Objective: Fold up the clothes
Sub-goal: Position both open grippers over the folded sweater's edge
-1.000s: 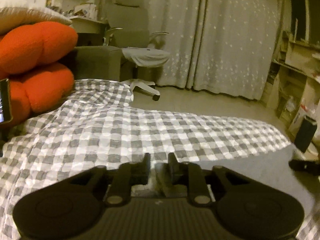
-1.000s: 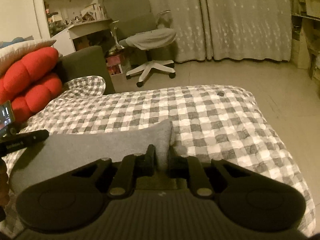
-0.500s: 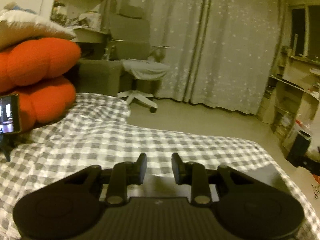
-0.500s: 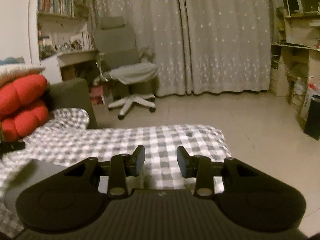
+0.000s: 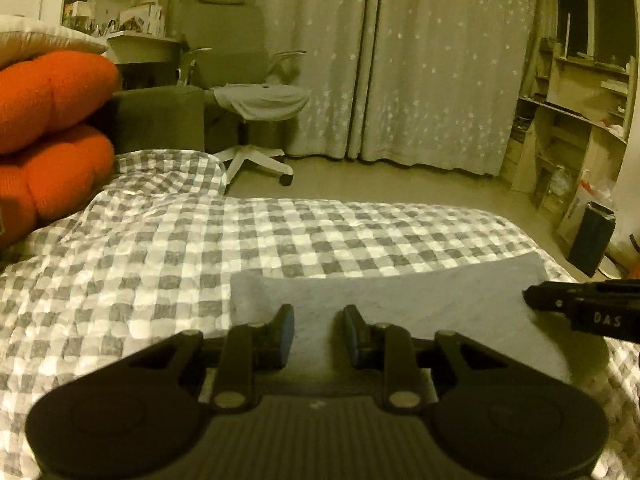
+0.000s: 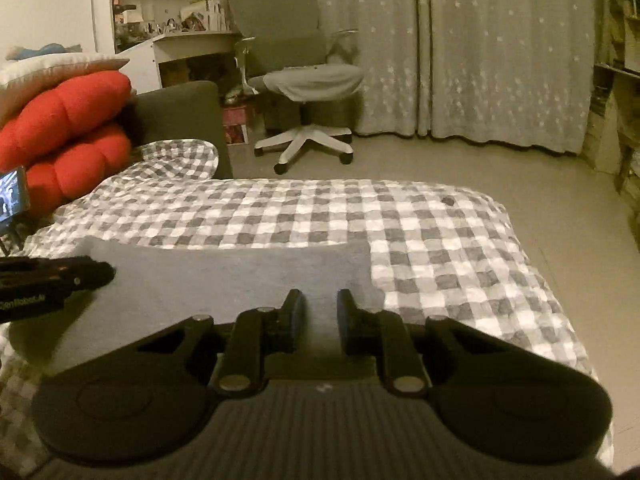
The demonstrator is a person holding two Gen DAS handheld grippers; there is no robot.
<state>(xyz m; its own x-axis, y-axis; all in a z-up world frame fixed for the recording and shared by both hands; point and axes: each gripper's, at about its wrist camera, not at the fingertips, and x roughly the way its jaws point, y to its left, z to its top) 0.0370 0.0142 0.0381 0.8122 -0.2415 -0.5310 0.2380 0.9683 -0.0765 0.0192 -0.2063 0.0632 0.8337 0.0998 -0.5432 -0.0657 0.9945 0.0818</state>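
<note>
A grey cloth [image 5: 400, 300] lies flat as a folded rectangle on the grey-and-white checked bedsheet [image 5: 200, 248]. My left gripper [image 5: 319, 328] hovers open over its near left part, pads clear of the fabric. In the right wrist view the same cloth [image 6: 224, 276] stretches leftwards. My right gripper [image 6: 320, 312] stands at its near right end, jaws closing to a narrow gap, with flat cloth showing between them and no pinched ridge. Each view shows a finger of the other gripper [image 5: 568, 304] [image 6: 60, 276] resting over the cloth. The cloth's near edge is hidden.
Red cushions [image 6: 68, 132] under a pale pillow are stacked at the bed's left end, with a phone on a stand [image 6: 12, 196] beside them. Beyond the bed are a dark block [image 6: 176, 116], an office chair [image 6: 304, 80], curtains and bare floor. Shelves and a black bag [image 5: 592, 240] stand at the right.
Both grippers let go of the cloth, lifted, and came back down to its near side. The cloth now lies folded flat. The right jaws widened, then narrowed again.
</note>
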